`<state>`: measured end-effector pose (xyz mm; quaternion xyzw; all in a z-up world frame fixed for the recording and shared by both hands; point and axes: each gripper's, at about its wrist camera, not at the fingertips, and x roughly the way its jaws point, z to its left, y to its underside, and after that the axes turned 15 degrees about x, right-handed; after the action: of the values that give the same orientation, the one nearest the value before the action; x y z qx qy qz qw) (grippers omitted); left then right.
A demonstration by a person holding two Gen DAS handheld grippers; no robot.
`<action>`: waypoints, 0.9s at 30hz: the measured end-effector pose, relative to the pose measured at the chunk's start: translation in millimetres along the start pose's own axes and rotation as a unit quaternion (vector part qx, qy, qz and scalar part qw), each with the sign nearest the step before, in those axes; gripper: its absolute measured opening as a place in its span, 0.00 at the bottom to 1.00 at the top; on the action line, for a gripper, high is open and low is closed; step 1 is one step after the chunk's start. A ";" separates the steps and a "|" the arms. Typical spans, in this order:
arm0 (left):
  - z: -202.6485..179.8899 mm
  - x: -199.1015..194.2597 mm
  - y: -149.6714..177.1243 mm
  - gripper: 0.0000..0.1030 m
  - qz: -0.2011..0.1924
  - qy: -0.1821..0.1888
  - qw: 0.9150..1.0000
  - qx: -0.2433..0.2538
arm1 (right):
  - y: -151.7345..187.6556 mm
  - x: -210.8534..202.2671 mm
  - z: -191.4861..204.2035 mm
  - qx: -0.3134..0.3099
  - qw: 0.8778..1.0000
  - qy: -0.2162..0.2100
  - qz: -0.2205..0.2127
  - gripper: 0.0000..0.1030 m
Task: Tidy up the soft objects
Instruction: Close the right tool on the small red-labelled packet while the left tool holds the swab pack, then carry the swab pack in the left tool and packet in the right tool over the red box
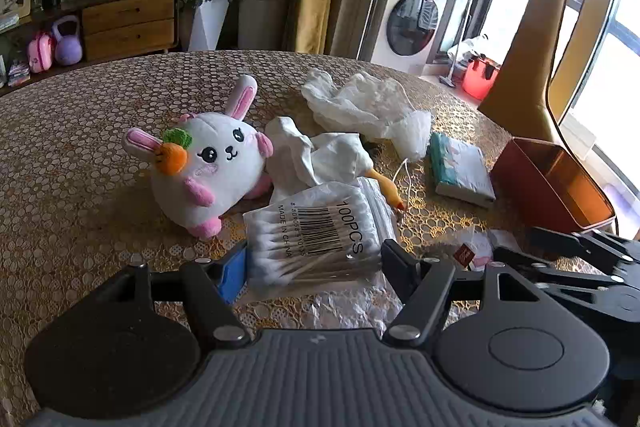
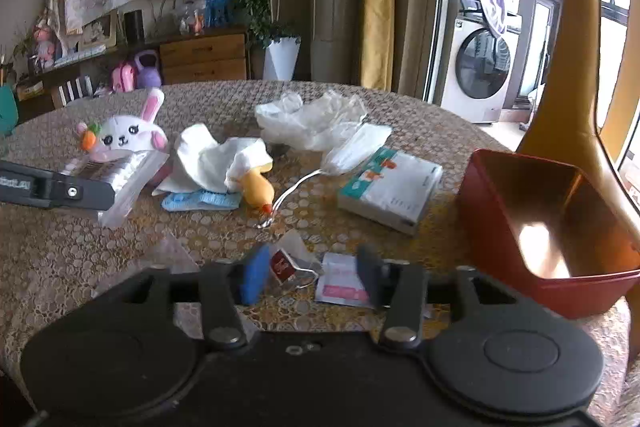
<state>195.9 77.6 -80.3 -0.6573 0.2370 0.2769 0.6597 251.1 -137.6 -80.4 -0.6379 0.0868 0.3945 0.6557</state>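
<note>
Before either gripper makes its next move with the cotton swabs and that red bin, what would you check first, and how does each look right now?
1. Left gripper around the clear cotton swab bag: ok; firmness of grip: cannot tell.
2. Right gripper jaws apart, holding nothing: ok.
3. Red plastic bin upright, mouth unobstructed: ok.
4. White plush bunny apart from the bag: ok.
5. Tea bag lies between the right gripper's fingers: not ok, may snag.

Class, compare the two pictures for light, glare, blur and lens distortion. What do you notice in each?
Left wrist view: sharp throughout, swab pack print readable; window blown out white; table edge bulges from the fisheye. Right wrist view: softer and dimmer; claw fingertips smeared by motion; a bright sun patch glares inside the red bin.
</note>
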 end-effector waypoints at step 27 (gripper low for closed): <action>1.1 9.0 12.2 0.68 0.009 0.009 1.000 0.011 | 9.5 53.4 21.5 -0.028 0.999 0.032 0.028 0.01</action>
<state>194.2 79.0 -95.3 -0.6500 0.2523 0.2742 0.6623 272.7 -97.6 -117.0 -0.6658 0.1146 0.3939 0.6233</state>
